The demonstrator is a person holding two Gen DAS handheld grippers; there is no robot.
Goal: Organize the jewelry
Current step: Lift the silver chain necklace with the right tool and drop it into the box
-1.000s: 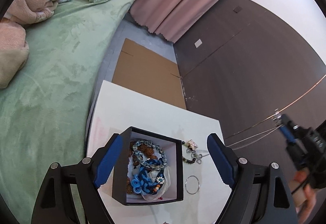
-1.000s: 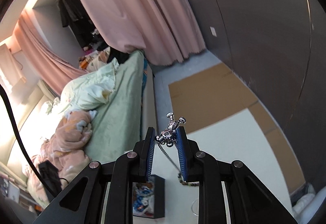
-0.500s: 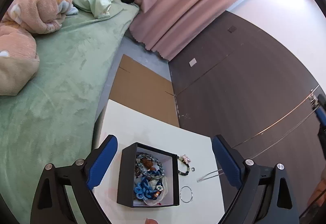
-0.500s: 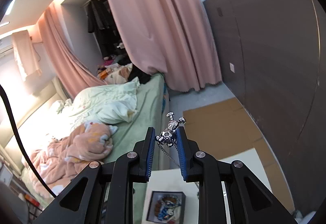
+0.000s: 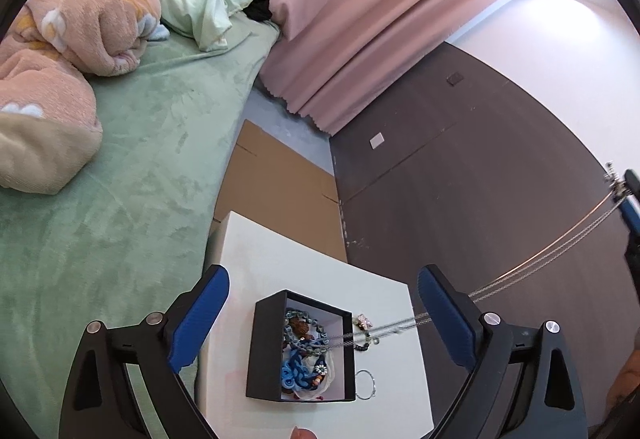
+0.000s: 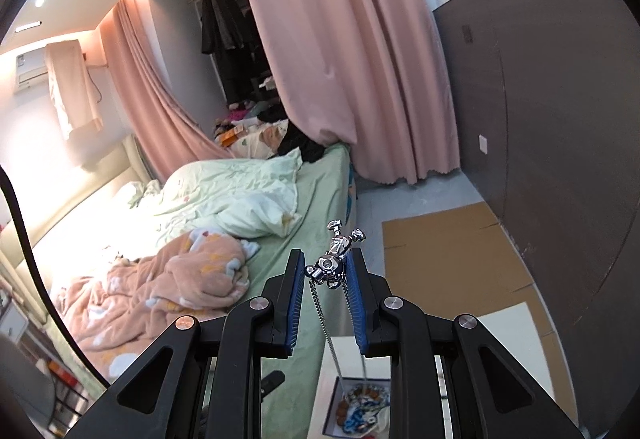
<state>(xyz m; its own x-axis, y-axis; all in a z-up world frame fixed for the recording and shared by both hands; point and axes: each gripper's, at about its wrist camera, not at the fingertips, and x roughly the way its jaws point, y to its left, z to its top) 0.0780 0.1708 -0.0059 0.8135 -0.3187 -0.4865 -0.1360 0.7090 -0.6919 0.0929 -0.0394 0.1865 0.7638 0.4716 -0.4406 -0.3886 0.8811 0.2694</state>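
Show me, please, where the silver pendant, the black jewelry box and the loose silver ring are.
silver pendant [image 6: 335, 263]: right wrist view, its body.
black jewelry box [image 5: 264, 351]: left wrist view, left wall.
loose silver ring [image 5: 373, 385]: left wrist view, its right edge.

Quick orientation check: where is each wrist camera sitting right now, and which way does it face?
Left wrist: high above the white table, looking down at the black jewelry box; open left gripper frames it, a fingertip shows at the bottom edge.
Right wrist: raised high, facing across the bed toward the pink curtains; right gripper clamps the silver pendant, its chain hanging.
Shared: box, chain, table, bed, curtains, cardboard.
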